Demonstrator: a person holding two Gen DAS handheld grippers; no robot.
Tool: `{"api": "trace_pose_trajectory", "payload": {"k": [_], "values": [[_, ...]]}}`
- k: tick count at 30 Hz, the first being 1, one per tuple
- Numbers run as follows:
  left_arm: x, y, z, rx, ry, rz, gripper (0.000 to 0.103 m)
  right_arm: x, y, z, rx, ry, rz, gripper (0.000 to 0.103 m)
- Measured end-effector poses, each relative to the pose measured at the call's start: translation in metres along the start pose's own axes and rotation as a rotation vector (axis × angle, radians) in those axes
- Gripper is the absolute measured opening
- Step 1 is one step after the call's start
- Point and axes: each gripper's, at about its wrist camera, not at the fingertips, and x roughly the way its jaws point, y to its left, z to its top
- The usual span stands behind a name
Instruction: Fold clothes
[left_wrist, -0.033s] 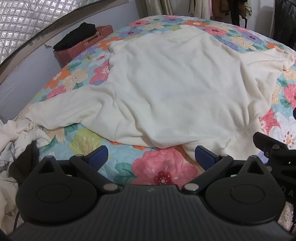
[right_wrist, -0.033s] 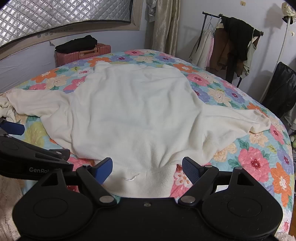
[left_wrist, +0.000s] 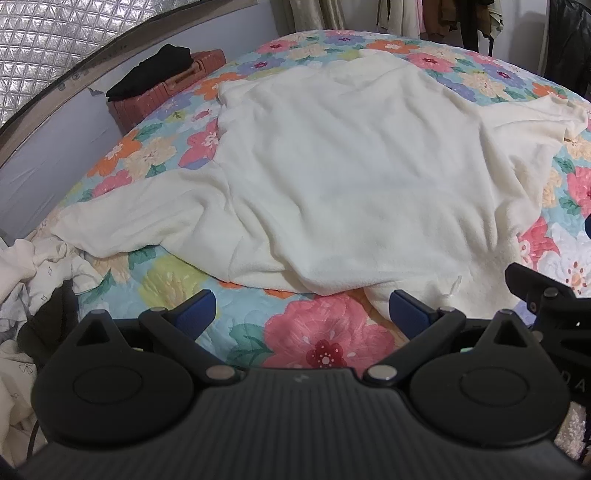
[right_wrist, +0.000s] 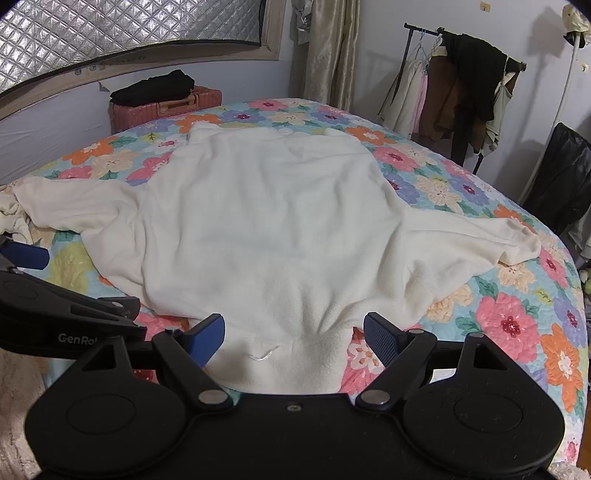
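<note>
A cream fleece long-sleeved top (left_wrist: 351, 177) lies spread flat on the flowered bed, sleeves out to both sides, its collar end at the near edge; it also shows in the right wrist view (right_wrist: 266, 221). My left gripper (left_wrist: 301, 314) is open and empty, over bare quilt just left of the collar end. My right gripper (right_wrist: 293, 336) is open and empty, its jaws on either side of the collar end with a small clear tag (right_wrist: 264, 352). The right gripper's body shows at the right edge of the left wrist view (left_wrist: 546, 295).
The flowered quilt (right_wrist: 509, 325) covers the bed. A pile of pale clothes (left_wrist: 22, 266) lies at the bed's left edge. A pink suitcase (right_wrist: 166, 105) with black folded clothes on top stands behind the bed. A clothes rack (right_wrist: 461, 85) stands at the back right.
</note>
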Motion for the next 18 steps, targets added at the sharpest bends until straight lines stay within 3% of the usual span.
{"api": "trace_pose_trajectory", "payload": {"k": [18], "values": [[0.0046,0.0011,-0.0006,0.003,0.009,0.000,0.102,0.0012,-0.0001,0.0017,-0.006,0.005,0.002,0.086]]}}
